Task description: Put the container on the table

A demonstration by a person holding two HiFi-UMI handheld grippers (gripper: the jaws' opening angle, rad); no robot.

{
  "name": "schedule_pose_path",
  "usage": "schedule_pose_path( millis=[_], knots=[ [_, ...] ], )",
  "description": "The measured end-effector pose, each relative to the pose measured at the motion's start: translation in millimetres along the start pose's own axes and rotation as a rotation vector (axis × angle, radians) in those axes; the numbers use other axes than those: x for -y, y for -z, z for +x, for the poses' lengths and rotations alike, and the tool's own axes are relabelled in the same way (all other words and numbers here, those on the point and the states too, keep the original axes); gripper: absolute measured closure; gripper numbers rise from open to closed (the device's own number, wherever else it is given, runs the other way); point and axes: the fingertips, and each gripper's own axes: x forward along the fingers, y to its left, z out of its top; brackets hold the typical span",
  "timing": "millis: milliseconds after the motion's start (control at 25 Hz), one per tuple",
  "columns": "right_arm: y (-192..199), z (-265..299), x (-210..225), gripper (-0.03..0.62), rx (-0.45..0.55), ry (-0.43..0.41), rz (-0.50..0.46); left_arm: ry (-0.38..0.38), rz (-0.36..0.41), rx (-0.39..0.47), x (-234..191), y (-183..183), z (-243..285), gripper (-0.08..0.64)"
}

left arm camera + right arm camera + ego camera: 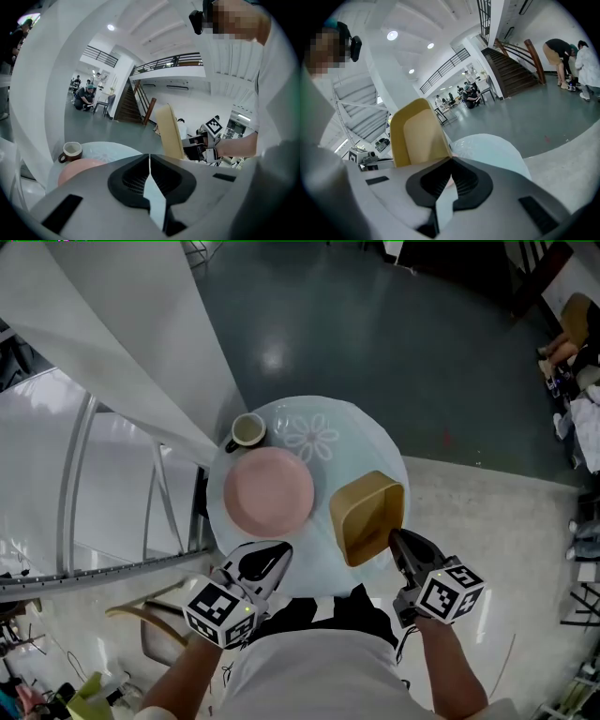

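A yellow square container (pixel 367 517) hangs tilted on its side over the right part of the round pale blue table (pixel 366 451). My right gripper (pixel 397 540) is shut on its near rim. In the right gripper view the container (pixel 417 136) rises straight from the closed jaws (pixel 451 161), with the table (pixel 492 150) beyond. My left gripper (pixel 279 554) is shut and empty at the table's near-left edge, beside a pink plate (pixel 269 491). The left gripper view shows the closed jaws (pixel 150 161), the container (pixel 169 133) edge-on and the right gripper (pixel 206 136) behind it.
A brown cup (pixel 247 431) stands at the table's far left, behind the plate; both show in the left gripper view, cup (pixel 71 151) and plate (pixel 77 168). A white slanted beam (pixel 141 343) and metal rails are at left. A chair (pixel 150 624) stands near my left side.
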Motion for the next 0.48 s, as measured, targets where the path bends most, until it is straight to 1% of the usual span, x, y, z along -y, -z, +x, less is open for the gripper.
schedule_pose_path(
  millis=[160, 480],
  knots=[
    [-14.2, 8.8, 20.4, 0.568, -0.025, -0.015, -0.018, -0.031, -0.007, 0.003, 0.5, -9.1, 17.9, 0.531],
    [-39.6, 34.6, 75.0, 0.568, -0.09, -0.036, -0.047, -0.105, -0.039, -0.004, -3.9, -19.4, 54.2, 0.531]
  ],
)
